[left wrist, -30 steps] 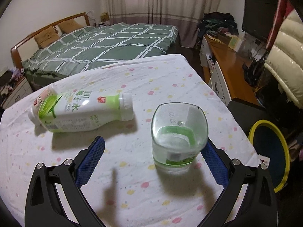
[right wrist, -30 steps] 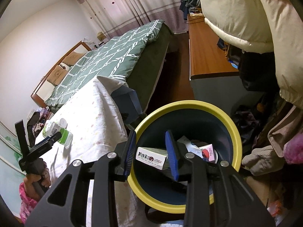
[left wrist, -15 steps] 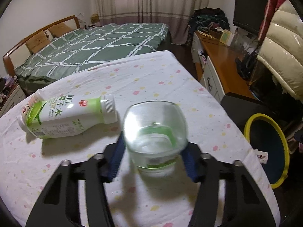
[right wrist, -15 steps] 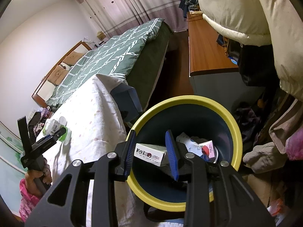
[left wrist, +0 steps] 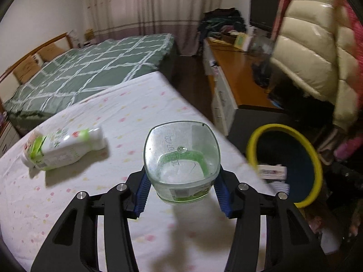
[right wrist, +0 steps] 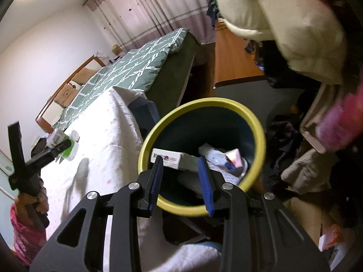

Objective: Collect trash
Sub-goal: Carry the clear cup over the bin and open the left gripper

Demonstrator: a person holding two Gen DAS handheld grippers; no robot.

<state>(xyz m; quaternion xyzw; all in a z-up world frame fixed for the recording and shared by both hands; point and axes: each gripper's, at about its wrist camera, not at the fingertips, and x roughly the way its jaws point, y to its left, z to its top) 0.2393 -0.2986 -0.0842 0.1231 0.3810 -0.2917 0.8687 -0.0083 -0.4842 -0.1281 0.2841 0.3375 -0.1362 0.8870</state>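
Bedroom table (left wrist: pixel 140 113), draped in a dotted cloth: a green-labelled bottle (left wrist: pixel 63 147) is left lying at left, while a clear plastic cup (left wrist: pixel 181 158) is pinched by the left gripper (left wrist: pixel 181 195) and lifted clear. At right, the yellow-rimmed bin (right wrist: pixel 254 122) is overhung by the right gripper (right wrist: pixel 181 181), its jaws parted and nothing held. A carry rightward over the rim and a release are judged to be called for next.

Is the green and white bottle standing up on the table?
No, the green and white bottle lies on its side on the dotted tablecloth, left of the clear cup held in the left gripper.
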